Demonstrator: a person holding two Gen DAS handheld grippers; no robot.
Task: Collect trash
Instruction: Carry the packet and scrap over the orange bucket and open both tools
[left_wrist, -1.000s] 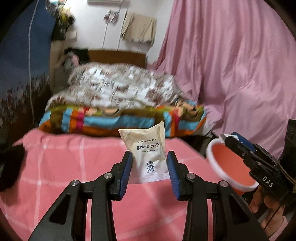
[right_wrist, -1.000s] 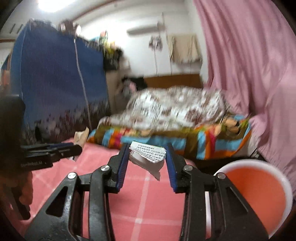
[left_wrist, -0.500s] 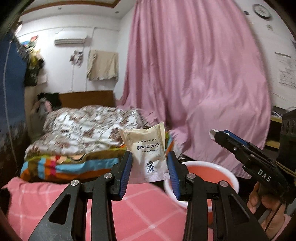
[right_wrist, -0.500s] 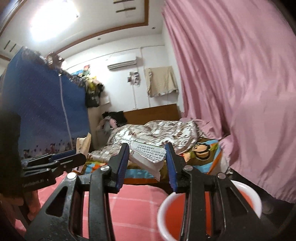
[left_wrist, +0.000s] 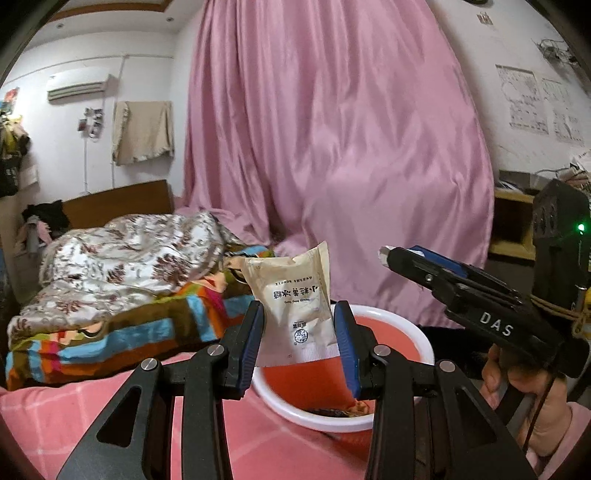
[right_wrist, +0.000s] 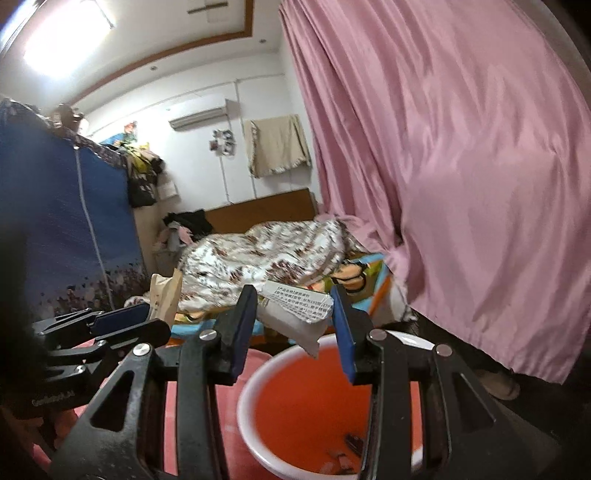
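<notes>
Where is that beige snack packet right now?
In the left wrist view, the beige packet is pinched in the left gripper, just above the red basin.

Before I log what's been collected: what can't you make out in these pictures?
- Scraps on the basin floor: blurred in the right wrist view; in the left wrist view the left hand-held gripper covers them.
- Right hand-held gripper's crumpled wrapper: print too small.
- Beige packet: brand print too small.
</notes>
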